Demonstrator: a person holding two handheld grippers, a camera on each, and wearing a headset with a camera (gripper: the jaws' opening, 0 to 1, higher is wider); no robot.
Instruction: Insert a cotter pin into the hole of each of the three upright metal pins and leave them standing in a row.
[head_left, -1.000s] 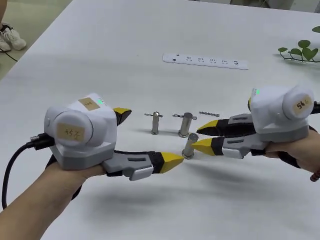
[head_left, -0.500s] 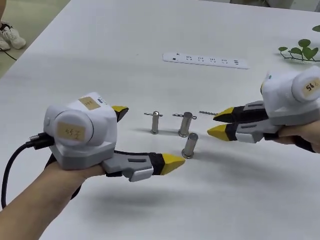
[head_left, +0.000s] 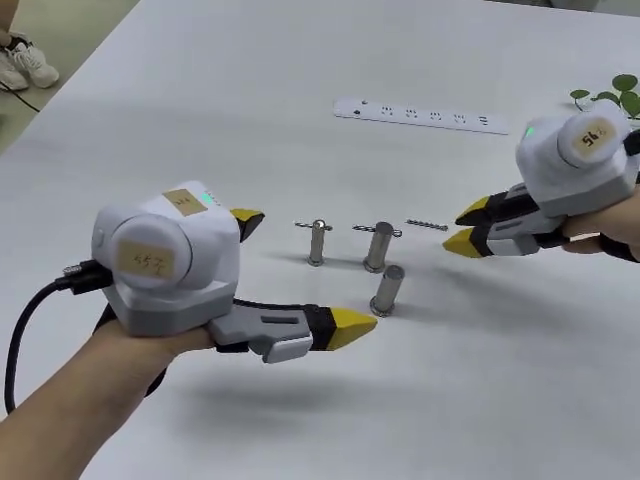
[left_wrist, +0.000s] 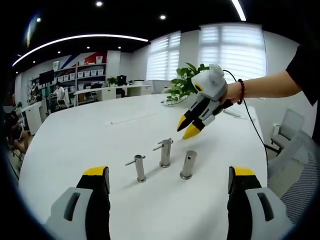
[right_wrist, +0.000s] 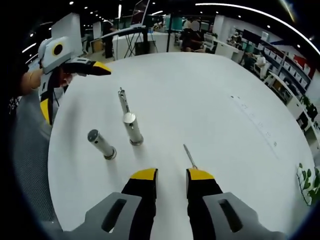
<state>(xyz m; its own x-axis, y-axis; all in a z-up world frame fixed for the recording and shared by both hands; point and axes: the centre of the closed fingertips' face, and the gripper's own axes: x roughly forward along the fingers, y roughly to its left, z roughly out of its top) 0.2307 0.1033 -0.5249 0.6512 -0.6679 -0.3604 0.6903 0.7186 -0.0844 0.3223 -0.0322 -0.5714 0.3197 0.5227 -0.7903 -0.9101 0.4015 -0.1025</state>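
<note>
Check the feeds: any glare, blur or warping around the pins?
Head view: even light, sharp, soft shadows beside the metal pins. Left gripper view: fisheye bends the table, bright windows behind the right claw. Right gripper view: curved too, loose cotter pin sharp.

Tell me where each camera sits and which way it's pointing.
Head view: on the headset, facing forward and down at three upright metal pins on the white table; left hand and right hand show.
Left gripper view: rides the left gripper, facing across the pins toward the right gripper; own open jaws show.
Right gripper view: rides the right gripper, facing a loose cotter pin; own jaws show.
Shared: both gripper views hold the pins.
</note>
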